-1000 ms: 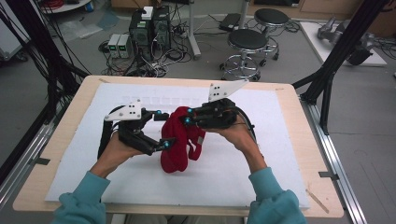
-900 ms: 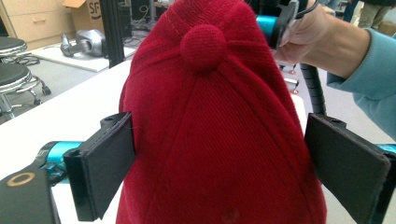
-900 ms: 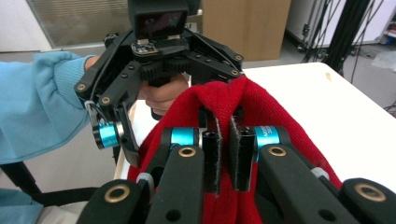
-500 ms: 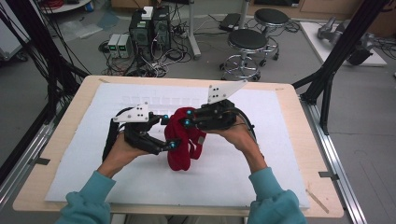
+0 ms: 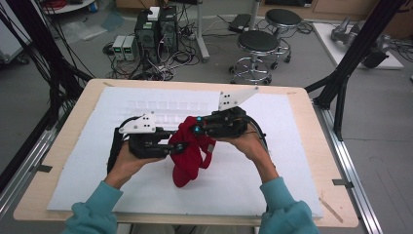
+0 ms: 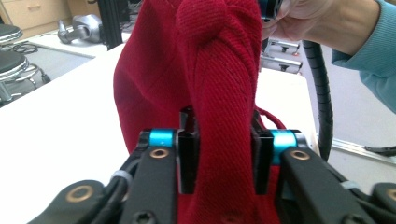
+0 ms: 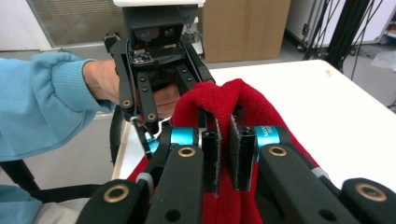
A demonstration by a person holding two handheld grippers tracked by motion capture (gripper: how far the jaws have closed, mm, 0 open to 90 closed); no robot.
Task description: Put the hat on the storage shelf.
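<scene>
Clamping thick folds of the ribbed red knit cloth [image 5: 187, 156], left hand-held gripper [image 6: 219, 154] and right hand-held gripper [image 7: 223, 154] bunch it.

Both hands were raised over the middle of the table, close together. The left gripper [image 5: 178, 147] was clamped onto red cloth [image 5: 187, 156], and the right gripper [image 5: 196, 130] pinched its upper fold.

I see a light wooden table [image 5: 311, 141] with a white foam sheet [image 5: 87, 161] covering most of its top, bare wood showing along every edge. At the sheet's middle, the red knitted cloth's [image 5: 187, 161] lower end touches it.
</scene>
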